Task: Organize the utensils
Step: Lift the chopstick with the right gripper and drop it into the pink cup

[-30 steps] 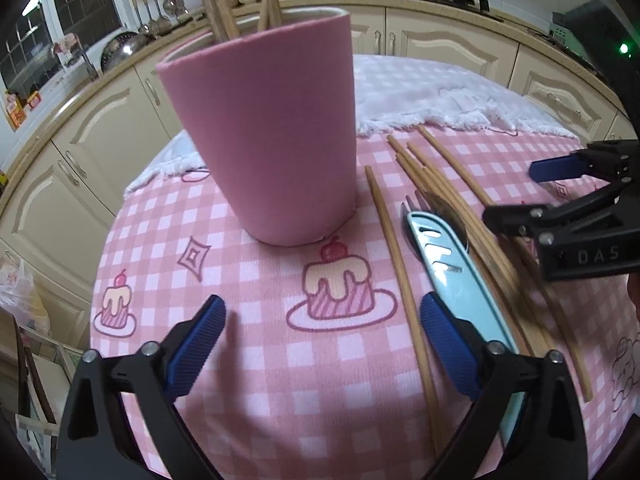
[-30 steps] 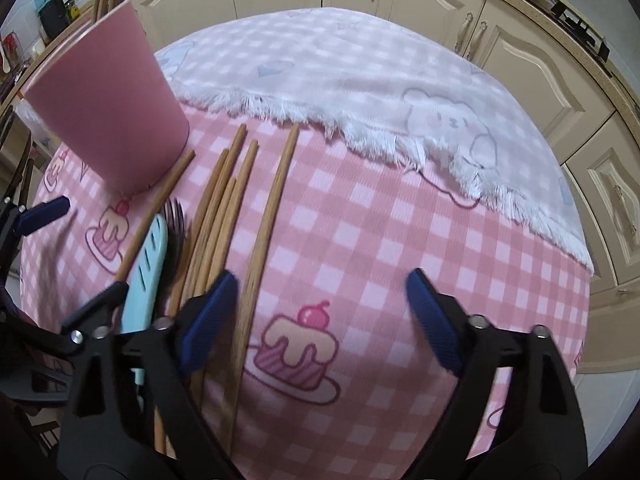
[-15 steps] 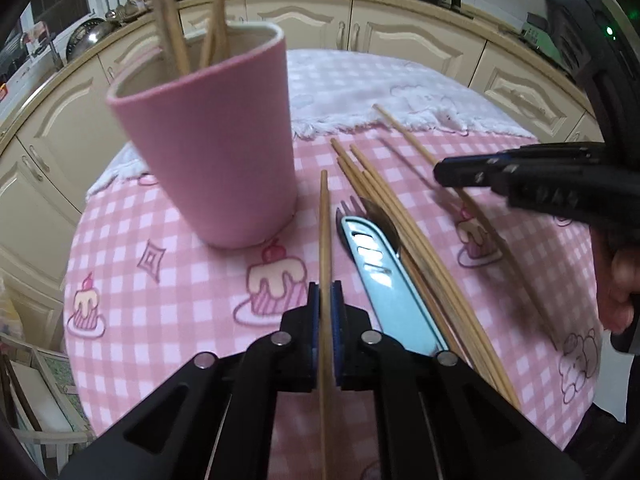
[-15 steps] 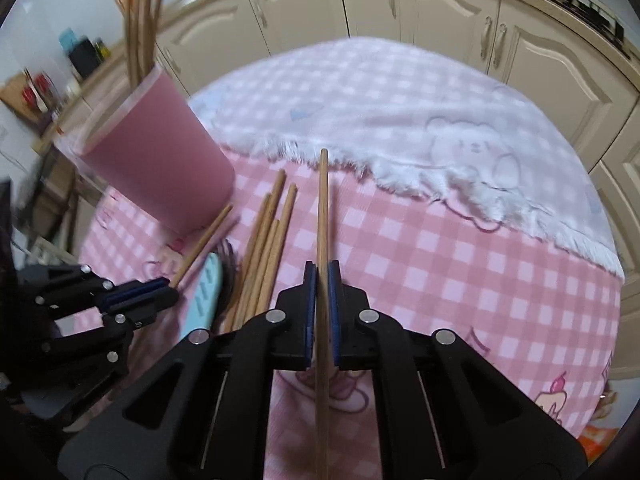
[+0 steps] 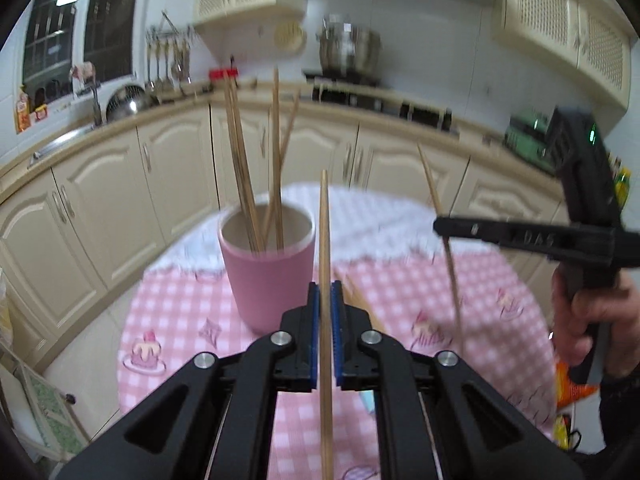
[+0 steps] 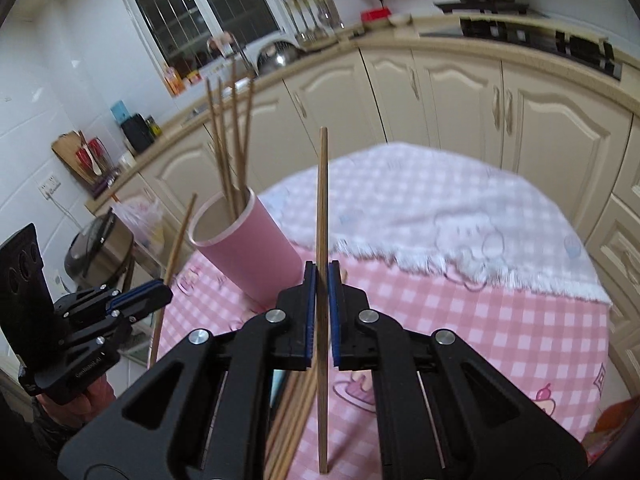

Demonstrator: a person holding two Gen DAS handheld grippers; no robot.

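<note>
A pink cup (image 5: pixel 267 268) stands on the pink checked tablecloth (image 5: pixel 184 312) with several wooden chopsticks (image 5: pixel 240 160) upright in it. My left gripper (image 5: pixel 325 304) is shut on one wooden chopstick (image 5: pixel 325 232), lifted above the table just right of the cup. My right gripper (image 6: pixel 322 280) is shut on another chopstick (image 6: pixel 322 200), also lifted, right of the cup (image 6: pixel 248 256). Each gripper shows in the other's view: the right one (image 5: pixel 520 236), the left one (image 6: pixel 132 300). More chopsticks (image 6: pixel 292 420) lie on the table under my right gripper.
A white fringed cloth (image 6: pixel 440 216) covers the far half of the round table. Cream kitchen cabinets (image 5: pixel 120 200) and a counter ring the table. A rice cooker (image 6: pixel 100 248) stands on the floor at left.
Both grippers, each shut on a chopstick, have risen from the table and tilted up. The cup now sits lower and farther in both views.
</note>
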